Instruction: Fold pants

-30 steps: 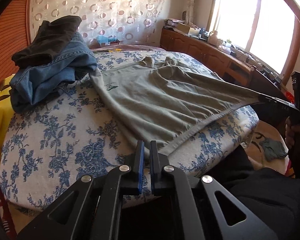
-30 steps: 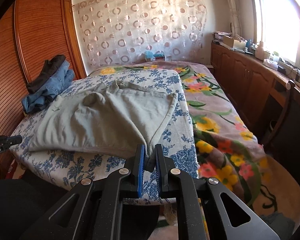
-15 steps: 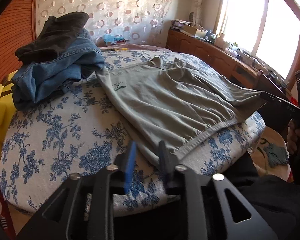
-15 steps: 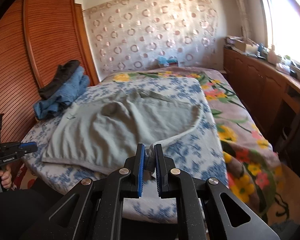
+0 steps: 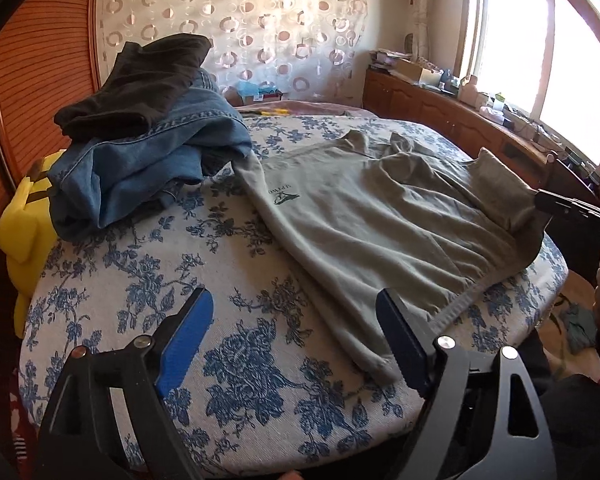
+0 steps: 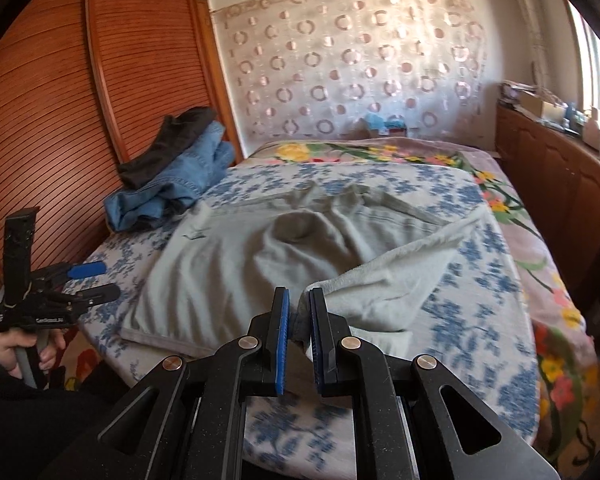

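Grey-green pants [image 5: 380, 224] lie spread on the blue-flowered bed cover [image 5: 148, 280], waistband edge toward me. My left gripper [image 5: 296, 320] is open and empty, its right finger beside the pants' near corner; it also shows in the right wrist view [image 6: 88, 280]. My right gripper [image 6: 299, 312] is shut on the pants' other corner and lifts it, so a pale flap [image 6: 400, 276] is turned inward over the pants [image 6: 240, 272]. The right gripper shows in the left wrist view [image 5: 540, 200] at the pants' right end.
A pile of blue jeans [image 5: 148, 160] with a black garment [image 5: 140, 84] on top lies at the back left of the bed. A yellow cushion [image 5: 24, 232] sits at the left edge. A wooden cabinet [image 5: 440, 112] runs along the window wall; a slatted wardrobe [image 6: 60, 120] stands on the left.
My left gripper has let go of the pants' corner and opened wide. My right gripper, still shut on its corner, has lifted it and carried it inward, turning a flap over.
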Tool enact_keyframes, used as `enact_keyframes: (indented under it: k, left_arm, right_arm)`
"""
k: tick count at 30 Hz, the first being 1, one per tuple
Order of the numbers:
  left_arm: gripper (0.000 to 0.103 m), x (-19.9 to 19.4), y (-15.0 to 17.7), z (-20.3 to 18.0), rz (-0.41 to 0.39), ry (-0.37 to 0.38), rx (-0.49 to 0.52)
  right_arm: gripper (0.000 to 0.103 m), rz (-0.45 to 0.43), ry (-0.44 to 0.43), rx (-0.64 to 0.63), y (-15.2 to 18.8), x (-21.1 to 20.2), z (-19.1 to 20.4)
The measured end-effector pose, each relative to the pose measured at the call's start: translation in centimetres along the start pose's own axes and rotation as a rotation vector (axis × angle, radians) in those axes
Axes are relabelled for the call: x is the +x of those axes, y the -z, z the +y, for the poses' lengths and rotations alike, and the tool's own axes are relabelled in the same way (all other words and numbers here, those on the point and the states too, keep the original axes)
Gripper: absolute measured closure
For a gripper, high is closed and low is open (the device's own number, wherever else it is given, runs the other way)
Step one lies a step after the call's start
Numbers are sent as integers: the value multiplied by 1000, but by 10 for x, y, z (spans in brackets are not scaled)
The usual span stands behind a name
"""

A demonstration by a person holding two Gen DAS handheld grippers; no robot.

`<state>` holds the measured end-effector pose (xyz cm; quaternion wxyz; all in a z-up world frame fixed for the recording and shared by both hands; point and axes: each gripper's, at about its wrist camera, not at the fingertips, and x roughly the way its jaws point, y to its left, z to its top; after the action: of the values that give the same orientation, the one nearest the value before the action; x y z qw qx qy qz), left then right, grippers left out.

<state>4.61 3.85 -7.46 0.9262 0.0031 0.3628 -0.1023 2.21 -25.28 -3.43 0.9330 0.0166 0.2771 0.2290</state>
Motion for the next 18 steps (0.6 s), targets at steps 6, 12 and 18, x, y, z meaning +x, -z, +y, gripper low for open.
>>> enact_keyframes:
  k: [6,12,18]
  left_arm:
    - [19,0,-2,1,-8,-3,13]
    - [19,-2,-2,9,-11,-26,0]
    - [19,-7,0,20,-20,-49,-22]
  right_arm:
    - [93,16,-68,-48,-11,23,22]
    - [93,27,-166,-108,-23,44,53]
    - [93,53,-268,-141,-26,60,78]
